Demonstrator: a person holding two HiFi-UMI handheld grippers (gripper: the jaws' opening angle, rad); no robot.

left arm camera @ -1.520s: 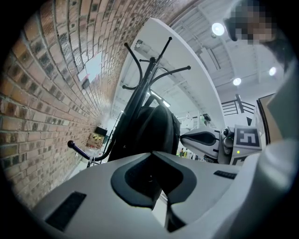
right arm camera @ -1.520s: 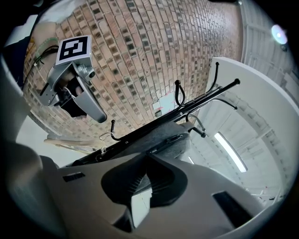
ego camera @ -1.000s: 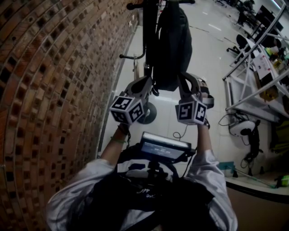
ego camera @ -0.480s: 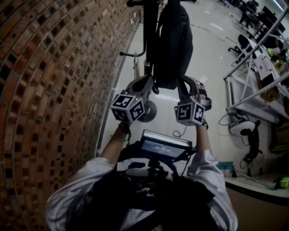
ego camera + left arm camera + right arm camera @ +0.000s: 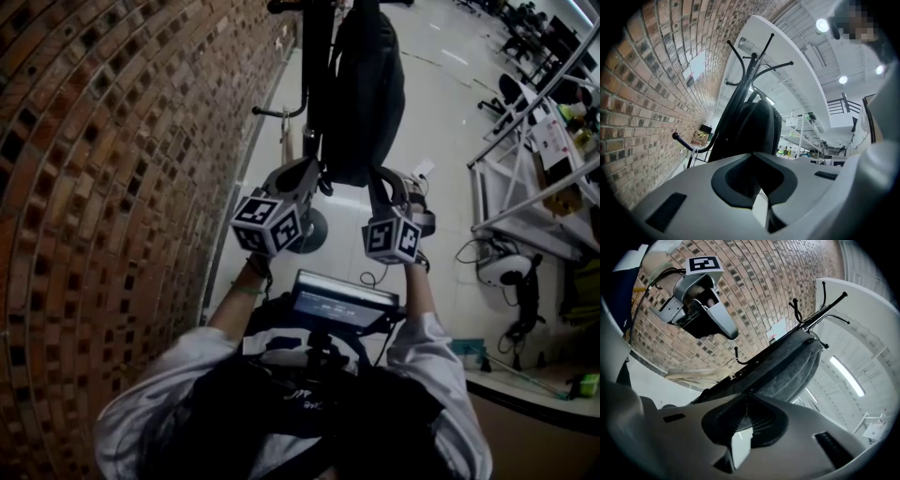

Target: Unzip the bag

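A dark backpack [image 5: 361, 94] hangs from a black coat stand [image 5: 314, 56] beside a brick wall. My left gripper [image 5: 314, 173] is at the bag's lower left corner. In the left gripper view its jaws [image 5: 753, 154] meet at the tips, shut on the bag's [image 5: 750, 126] bottom edge. My right gripper [image 5: 384, 178] is at the bag's lower right side. In the right gripper view it [image 5: 746, 397] is shut on a thin zipper pull, just under the grey bag [image 5: 787, 366]. The left gripper [image 5: 717, 319] shows there against the bricks.
The brick wall [image 5: 112, 187] runs along the left. The stand's round base [image 5: 307, 234] sits on the pale floor below the grippers. Metal racks and a table [image 5: 534, 178] fill the right, with an office chair [image 5: 502, 89] further back. A small screen device [image 5: 342, 305] hangs at the person's chest.
My right gripper has sunk a little along the bag's right side, still closed on the pull. The left gripper and the bag's bottom have stayed where they were.
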